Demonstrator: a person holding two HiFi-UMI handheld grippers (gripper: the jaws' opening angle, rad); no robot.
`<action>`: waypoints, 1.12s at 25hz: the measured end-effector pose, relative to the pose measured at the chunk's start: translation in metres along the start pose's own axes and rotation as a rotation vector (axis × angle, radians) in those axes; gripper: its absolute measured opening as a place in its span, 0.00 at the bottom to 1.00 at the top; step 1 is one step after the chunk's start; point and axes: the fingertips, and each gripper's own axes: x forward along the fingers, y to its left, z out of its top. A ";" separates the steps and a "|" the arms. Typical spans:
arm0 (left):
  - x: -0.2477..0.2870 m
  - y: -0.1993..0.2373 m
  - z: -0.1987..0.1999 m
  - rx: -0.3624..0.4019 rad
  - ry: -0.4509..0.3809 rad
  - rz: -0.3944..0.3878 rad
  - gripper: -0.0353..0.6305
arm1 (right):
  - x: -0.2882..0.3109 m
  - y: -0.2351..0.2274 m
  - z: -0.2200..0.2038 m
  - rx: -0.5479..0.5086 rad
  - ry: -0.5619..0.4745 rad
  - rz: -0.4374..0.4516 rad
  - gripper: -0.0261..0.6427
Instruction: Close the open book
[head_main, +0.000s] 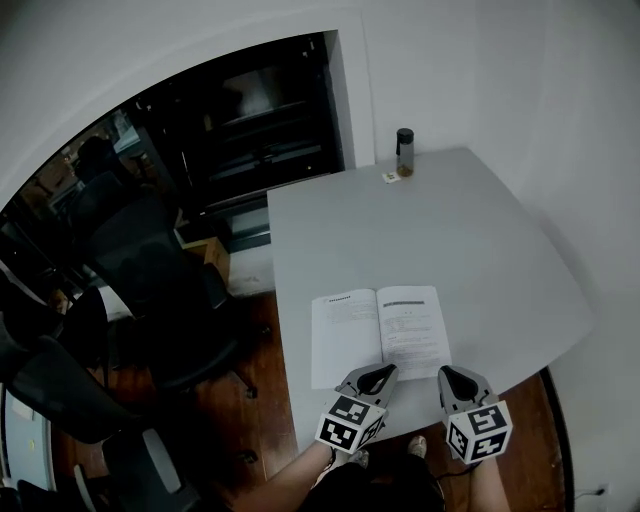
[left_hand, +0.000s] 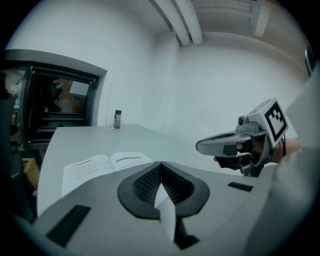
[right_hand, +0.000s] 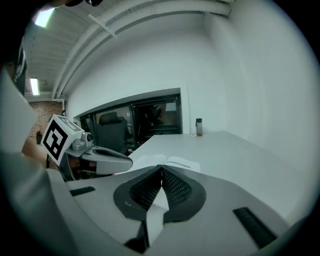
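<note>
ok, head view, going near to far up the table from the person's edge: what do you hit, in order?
left gripper and right gripper side by side at the near edge → open book → bare stretch of table → bottle at the far corner.

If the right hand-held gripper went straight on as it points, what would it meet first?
Probably the open book, lying just beyond the right hand-held gripper; depth is unclear.
</note>
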 end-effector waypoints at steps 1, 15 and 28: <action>0.002 0.004 0.000 -0.005 -0.007 0.026 0.06 | 0.007 -0.001 -0.001 -0.015 0.007 0.027 0.05; -0.017 0.060 -0.034 -0.166 0.036 0.442 0.06 | 0.067 0.027 -0.013 -0.193 0.072 0.435 0.05; -0.058 0.144 -0.120 -0.318 0.170 0.608 0.17 | 0.104 0.081 -0.034 -0.271 0.184 0.473 0.05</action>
